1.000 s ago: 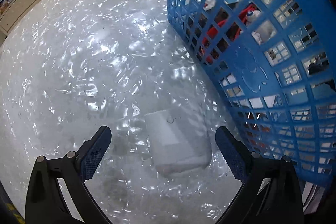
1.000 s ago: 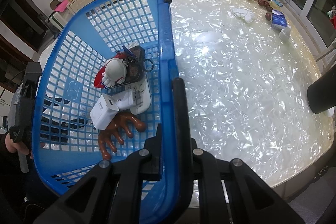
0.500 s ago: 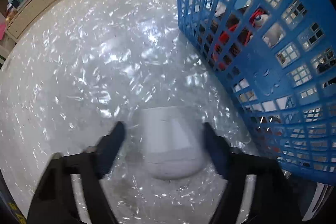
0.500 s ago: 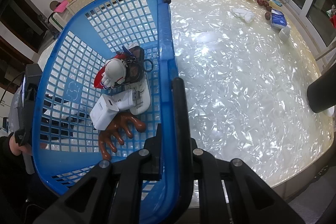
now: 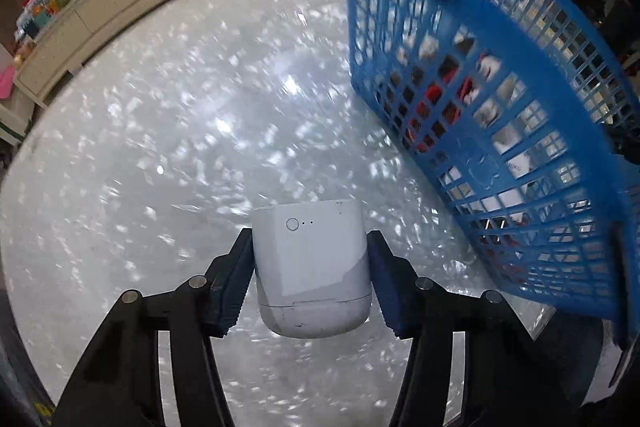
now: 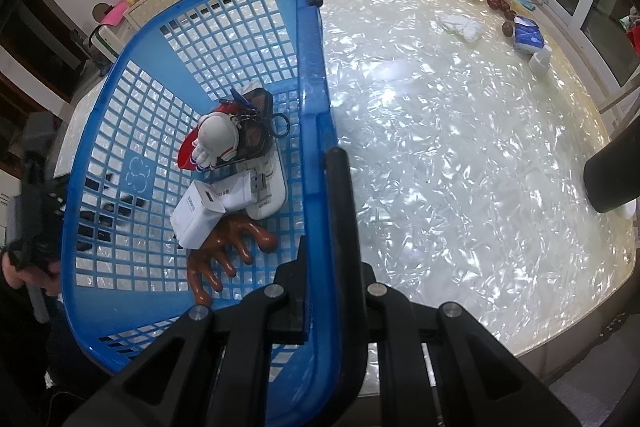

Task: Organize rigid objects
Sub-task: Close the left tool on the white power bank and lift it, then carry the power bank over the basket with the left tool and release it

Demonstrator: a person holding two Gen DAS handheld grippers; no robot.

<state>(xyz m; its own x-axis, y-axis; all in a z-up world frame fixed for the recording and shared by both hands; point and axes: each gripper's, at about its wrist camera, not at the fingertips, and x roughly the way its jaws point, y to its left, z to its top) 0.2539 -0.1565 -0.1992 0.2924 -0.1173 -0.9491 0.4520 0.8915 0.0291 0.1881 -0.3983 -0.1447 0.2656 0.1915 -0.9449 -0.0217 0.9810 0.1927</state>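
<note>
White charging case (image 5: 312, 267) is clamped between the blue ribbed pads of the left gripper (image 5: 310, 281), above the table (image 5: 180, 131).
It is smooth, rounded, with a small round button. The right gripper (image 6: 324, 235) is closed on the rim of the blue lattice basket (image 6: 312, 67), where an astronaut figure (image 6: 214, 139), a white charger (image 6: 200, 207) and a brown antler-shaped piece (image 6: 228, 251) are kept.

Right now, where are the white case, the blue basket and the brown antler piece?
white case (image 5: 310, 259), left wrist view, front face.
blue basket (image 6: 312, 75), right wrist view, near rim.
brown antler piece (image 6: 228, 251), right wrist view, central stem.
</note>
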